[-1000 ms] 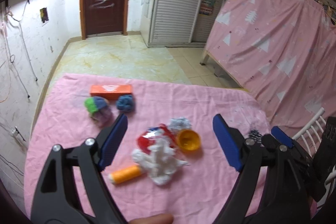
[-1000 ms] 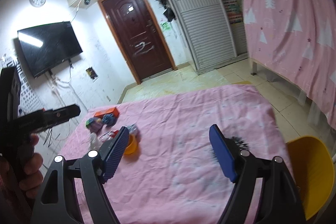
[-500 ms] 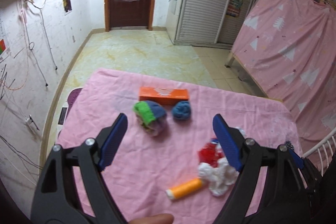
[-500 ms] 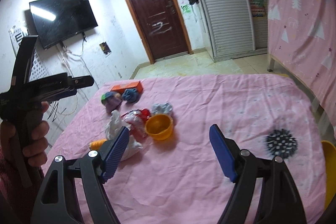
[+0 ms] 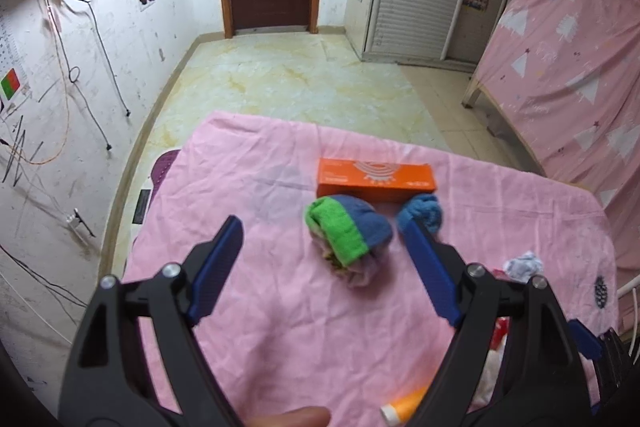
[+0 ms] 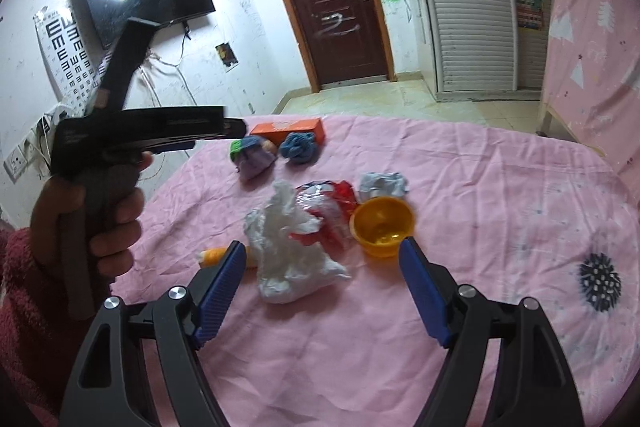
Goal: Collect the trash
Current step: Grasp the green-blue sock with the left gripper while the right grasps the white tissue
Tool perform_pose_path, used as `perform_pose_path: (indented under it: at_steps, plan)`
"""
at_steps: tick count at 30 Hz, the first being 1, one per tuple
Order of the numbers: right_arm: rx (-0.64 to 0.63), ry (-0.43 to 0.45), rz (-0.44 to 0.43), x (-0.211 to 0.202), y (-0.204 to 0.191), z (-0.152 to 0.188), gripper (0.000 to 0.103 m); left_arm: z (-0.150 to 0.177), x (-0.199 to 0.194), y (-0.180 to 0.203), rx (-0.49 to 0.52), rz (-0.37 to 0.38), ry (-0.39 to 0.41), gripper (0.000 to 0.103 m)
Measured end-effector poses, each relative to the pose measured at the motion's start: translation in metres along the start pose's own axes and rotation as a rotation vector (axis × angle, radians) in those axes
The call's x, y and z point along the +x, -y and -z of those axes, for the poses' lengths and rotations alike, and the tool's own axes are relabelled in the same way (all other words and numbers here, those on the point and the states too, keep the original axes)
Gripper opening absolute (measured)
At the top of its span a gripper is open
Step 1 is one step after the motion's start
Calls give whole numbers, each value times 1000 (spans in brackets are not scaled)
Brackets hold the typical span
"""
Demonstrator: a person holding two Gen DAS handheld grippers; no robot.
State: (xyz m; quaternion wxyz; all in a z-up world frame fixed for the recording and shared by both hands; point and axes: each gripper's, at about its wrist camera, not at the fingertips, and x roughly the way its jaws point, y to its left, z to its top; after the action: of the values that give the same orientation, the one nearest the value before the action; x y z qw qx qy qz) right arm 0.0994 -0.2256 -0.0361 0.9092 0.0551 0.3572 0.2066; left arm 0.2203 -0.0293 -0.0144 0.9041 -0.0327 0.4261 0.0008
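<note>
Both grippers, left gripper (image 5: 320,251) and right gripper (image 6: 322,267), gaped wide and empty; orange box (image 5: 376,175) lay beyond rolled socks (image 5: 347,235), mid-frame.

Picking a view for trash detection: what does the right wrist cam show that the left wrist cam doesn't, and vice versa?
Right wrist only: the round yellow plastic bowl, whole crumpled white tissue wad, red-and-white plastic wrapper, and the hand holding the left gripper.

Left wrist only: a purple object beyond the cloth's far edge.

Both: flat orange cardboard box, green-and-blue rolled sock ball, blue sock ball, pink tablecloth, orange tube.
</note>
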Motion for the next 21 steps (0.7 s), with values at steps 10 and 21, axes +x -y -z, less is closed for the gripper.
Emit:
perform_pose_path:
  at_steps: [10, 21]
  plan:
    - [-25, -59, -37, 18, -17, -4, 72, -7, 34, -1, -16, -3, -75, 75]
    - [4, -135, -32, 39, -17, -7, 72, -8, 52, 7, -2, 24, -119, 40]
